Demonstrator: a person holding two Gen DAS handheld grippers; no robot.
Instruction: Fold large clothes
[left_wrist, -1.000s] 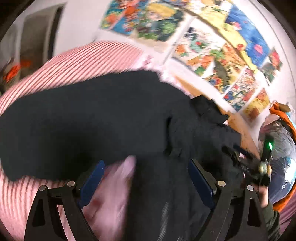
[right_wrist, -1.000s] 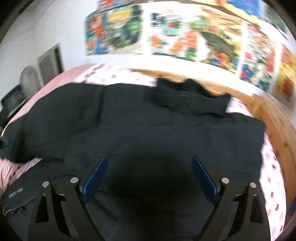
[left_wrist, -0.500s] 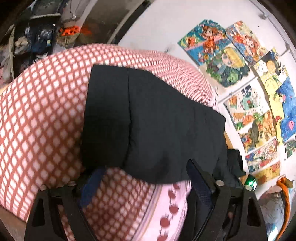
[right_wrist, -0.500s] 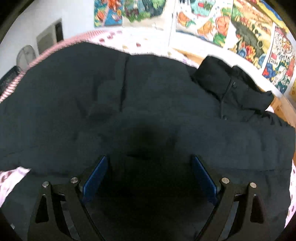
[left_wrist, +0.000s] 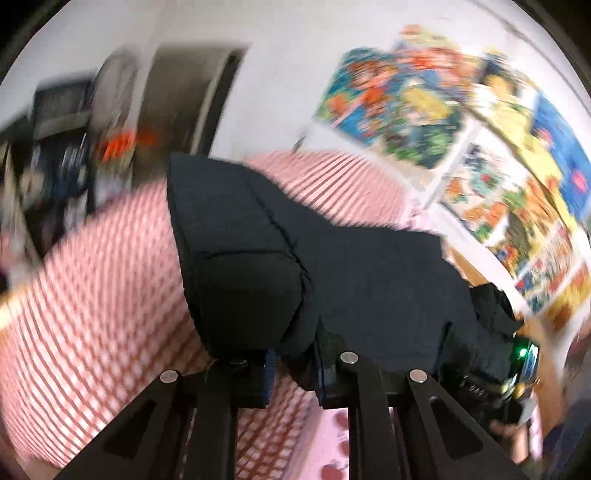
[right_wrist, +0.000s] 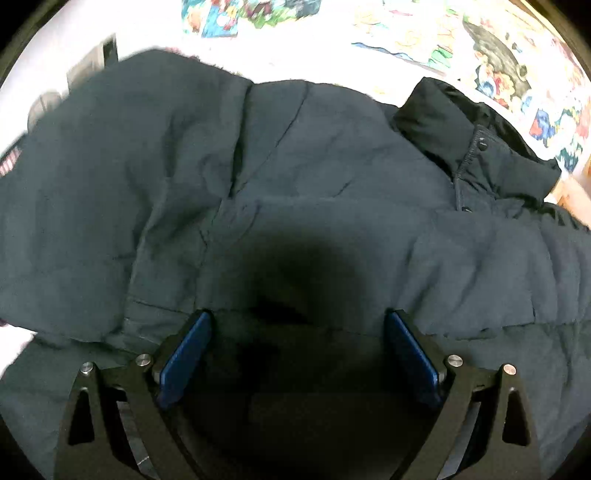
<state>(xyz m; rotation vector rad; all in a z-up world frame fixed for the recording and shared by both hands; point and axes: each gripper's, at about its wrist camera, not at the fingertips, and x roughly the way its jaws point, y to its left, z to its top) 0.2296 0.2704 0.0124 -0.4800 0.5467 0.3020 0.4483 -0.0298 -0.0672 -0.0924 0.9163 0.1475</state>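
A large dark padded jacket (right_wrist: 295, 155) lies spread on the bed, its collar (right_wrist: 476, 144) at the upper right. My left gripper (left_wrist: 293, 373) is shut on the jacket's lower edge (left_wrist: 243, 280) and holds that part lifted above the bedcover. My right gripper (right_wrist: 295, 354) is open, its blue pads (right_wrist: 184, 354) pressed down close on the jacket's body, with nothing between them. In the left wrist view the right gripper (left_wrist: 517, 369) shows at the far right with a green light.
The bed has a pink and white checked cover (left_wrist: 85, 314). Colourful posters (left_wrist: 461, 122) cover the wall behind. A wooden bed frame (right_wrist: 572, 192) runs along the right. Shelves with clutter (left_wrist: 55, 147) and a doorway stand at the left.
My left gripper has closed on the jacket's edge and lifted it. My right gripper has dropped closer onto the jacket, still open.
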